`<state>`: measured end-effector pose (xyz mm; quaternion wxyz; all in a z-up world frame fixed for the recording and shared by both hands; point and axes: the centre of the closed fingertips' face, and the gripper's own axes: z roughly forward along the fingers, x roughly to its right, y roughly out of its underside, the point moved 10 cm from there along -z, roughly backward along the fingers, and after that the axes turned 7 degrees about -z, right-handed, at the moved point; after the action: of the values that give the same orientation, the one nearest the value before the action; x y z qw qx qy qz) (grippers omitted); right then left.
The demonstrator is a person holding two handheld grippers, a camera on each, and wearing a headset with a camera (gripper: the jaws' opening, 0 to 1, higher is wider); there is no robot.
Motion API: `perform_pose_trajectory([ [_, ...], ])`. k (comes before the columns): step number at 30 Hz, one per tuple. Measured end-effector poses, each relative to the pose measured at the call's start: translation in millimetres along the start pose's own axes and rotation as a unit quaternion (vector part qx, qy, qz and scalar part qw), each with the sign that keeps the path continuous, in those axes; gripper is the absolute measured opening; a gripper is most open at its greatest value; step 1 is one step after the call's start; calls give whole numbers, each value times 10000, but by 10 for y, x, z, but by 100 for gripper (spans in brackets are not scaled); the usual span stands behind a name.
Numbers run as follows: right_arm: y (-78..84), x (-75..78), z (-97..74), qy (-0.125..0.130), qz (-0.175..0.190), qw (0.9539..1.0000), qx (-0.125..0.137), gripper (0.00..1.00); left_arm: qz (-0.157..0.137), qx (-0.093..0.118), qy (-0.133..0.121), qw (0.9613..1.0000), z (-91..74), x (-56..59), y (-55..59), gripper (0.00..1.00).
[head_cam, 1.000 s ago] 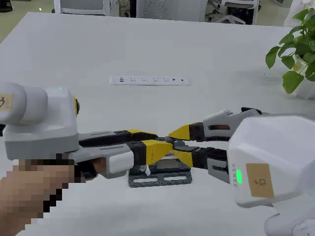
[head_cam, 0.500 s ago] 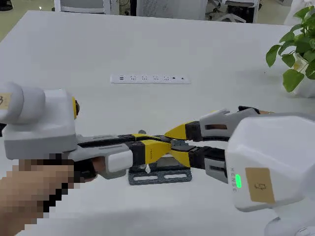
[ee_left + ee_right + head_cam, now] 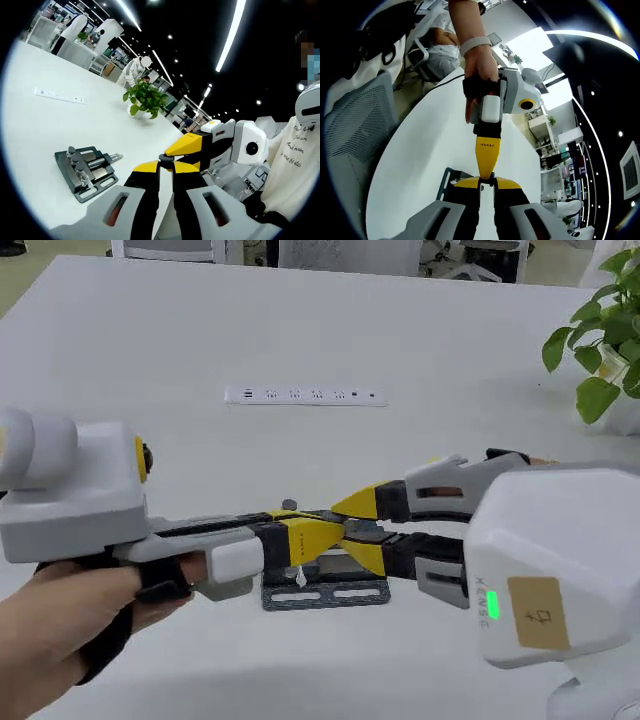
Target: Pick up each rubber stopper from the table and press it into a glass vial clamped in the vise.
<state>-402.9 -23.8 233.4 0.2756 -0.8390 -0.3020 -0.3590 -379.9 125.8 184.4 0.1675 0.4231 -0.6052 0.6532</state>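
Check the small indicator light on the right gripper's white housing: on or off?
On: the indicator light glows green on the right gripper's white housing.

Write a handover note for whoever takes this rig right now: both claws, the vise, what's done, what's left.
Left claw: jaws nearly together, tip to tip with the right claw, also nearly closed, both near the dark grey metal vise on the white table.
A small dark piece, possibly a rubber stopper, sits where the tips meet; which claw holds it is unclear.
Done: cannot tell; the vise's contents are too small to judge.
Left: settle the grip, then press that piece in at the vise.
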Motion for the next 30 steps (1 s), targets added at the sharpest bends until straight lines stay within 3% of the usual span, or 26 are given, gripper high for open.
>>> perform_pose_trajectory([
  [14,4,32,6,-134,226,9995,151,6,-90,63,57,9999,-37,10,21,4],
  [19,45,36,-9,-287,555,9979,198,11,-41,171,7,9998,-55,-2,19,4],
  [21,81,38,-32,-408,924,9945,288,12,387,138,-122,9991,-79,-26,15,4],
  [24,131,54,-62,-676,1406,9870,374,12,580,72,-224,9980,-89,-16,33,4],
  [25,145,66,-72,-784,1658,9821,434,12,823,-13,-261,9963,-93,-17,40,4],
  [27,157,89,-81,-915,1925,9753,584,12,974,-57,-300,9948,-91,-8,55,4],
  [30,182,111,-79,-1289,2461,9580,708,13,1302,-258,-322,9906,-88,-12,86,4],
])
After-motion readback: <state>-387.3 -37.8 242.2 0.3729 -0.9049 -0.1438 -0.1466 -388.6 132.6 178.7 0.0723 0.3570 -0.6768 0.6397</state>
